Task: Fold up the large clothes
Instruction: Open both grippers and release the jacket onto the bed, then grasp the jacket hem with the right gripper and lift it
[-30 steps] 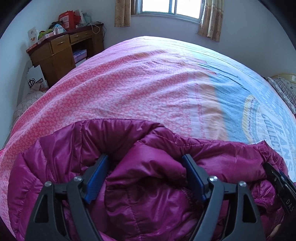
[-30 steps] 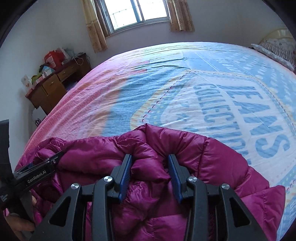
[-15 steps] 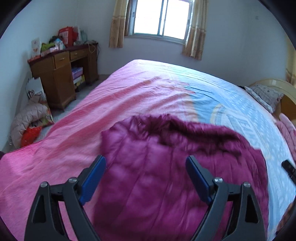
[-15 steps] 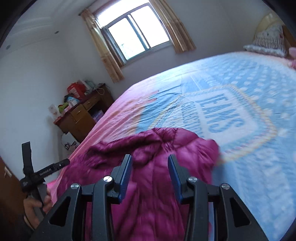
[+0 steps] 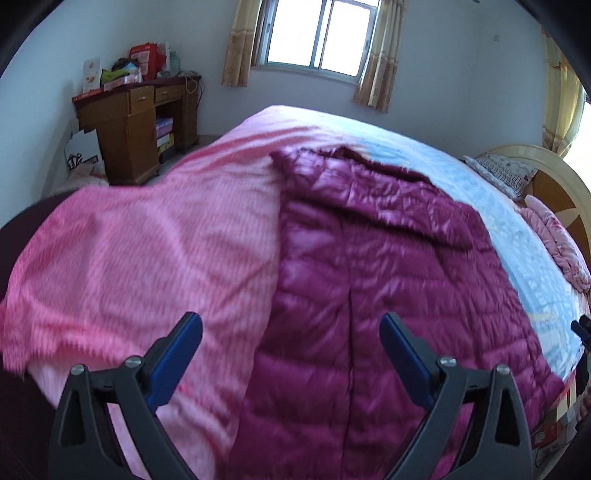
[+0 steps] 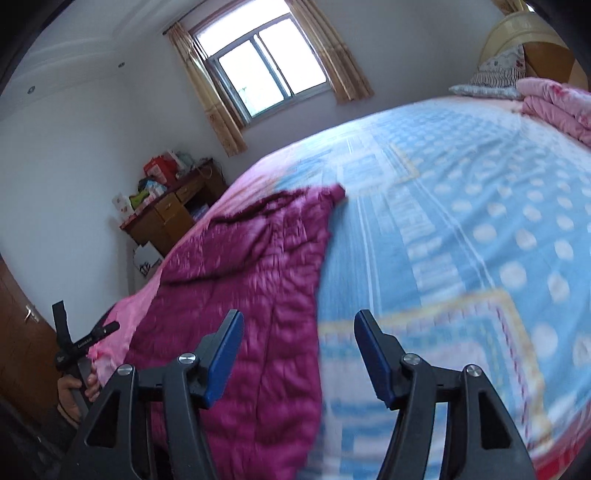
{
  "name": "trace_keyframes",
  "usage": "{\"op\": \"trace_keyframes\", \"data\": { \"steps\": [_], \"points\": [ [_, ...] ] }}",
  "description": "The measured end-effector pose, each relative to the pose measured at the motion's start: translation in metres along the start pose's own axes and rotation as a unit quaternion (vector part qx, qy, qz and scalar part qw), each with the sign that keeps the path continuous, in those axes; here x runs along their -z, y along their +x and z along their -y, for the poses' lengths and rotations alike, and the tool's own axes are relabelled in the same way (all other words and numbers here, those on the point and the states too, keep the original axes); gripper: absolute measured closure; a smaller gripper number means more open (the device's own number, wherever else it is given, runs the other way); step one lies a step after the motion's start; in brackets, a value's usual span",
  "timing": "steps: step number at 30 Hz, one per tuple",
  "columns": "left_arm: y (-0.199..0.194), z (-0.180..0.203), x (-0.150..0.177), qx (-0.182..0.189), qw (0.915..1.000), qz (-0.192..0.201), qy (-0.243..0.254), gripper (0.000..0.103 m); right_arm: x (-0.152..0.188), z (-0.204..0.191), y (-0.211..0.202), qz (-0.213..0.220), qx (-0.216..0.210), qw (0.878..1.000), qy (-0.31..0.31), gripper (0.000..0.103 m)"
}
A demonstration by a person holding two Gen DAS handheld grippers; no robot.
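A: My left tool (image 5: 290, 341) hangs over the bed (image 5: 147, 251) with its jaws opening, already wide, and nothing between them. Its blue pads (image 5: 177, 354) are clear of the cloth.

B: And the right one?

A: My right tool (image 6: 298, 334) has its jaws opening too, though less wide than the left. Nothing is caught between those either.

B: Where is the jacket?

A: The jacket (image 5: 369, 277) lies spread flat on the bed, quilted and magenta. From the left view it covers the seam where the pink part of the cover meets the blue part (image 6: 461, 240). Its far edge is rumpled and partly turned over.

B: Does either tool touch it?

A: No. Both are above its near end, apart from it. From the right view the jacket sits under the left jaw and the blue cover under the right jaw.

B: Anything else around?

A: A wooden desk (image 5: 136, 122) stands by the wall left of the window (image 5: 317, 33). A pillow (image 5: 498, 173) and a folded pink quilt (image 6: 554, 103) lie at the head of the bed. My left hand (image 6: 75, 395) shows in the right view, gripping its handle.
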State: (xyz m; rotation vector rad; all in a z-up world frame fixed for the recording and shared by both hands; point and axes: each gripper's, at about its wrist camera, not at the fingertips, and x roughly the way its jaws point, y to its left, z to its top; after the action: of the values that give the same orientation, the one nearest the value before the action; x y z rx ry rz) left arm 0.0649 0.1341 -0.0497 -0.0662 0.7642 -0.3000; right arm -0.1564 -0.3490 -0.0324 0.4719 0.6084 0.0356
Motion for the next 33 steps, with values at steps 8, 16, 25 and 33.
{"op": "trace_keyframes", "data": {
  "steps": [8, 16, 25, 33],
  "points": [
    [-0.013, 0.003, 0.048, 0.022, 0.9996, -0.013, 0.008, 0.009, 0.057, 0.006, 0.046, -0.107, -0.017, 0.994, 0.03, 0.04],
    [-0.027, -0.003, 0.075, 0.054, 0.9983, -0.012, 0.02, 0.013, 0.077, -0.031, 0.057, -0.154, -0.008, 0.987, -0.035, 0.041],
    [-0.027, 0.001, 0.085, 0.034, 0.9984, -0.022, 0.038, 0.03, 0.092, -0.036, 0.064, -0.182, -0.001, 0.982, -0.053, 0.076],
    [-0.05, -0.031, 0.059, 0.071, 0.997, 0.007, -0.031, 0.031, 0.068, -0.033, 0.044, -0.162, -0.086, 0.983, 0.016, 0.092]
  ]
}}
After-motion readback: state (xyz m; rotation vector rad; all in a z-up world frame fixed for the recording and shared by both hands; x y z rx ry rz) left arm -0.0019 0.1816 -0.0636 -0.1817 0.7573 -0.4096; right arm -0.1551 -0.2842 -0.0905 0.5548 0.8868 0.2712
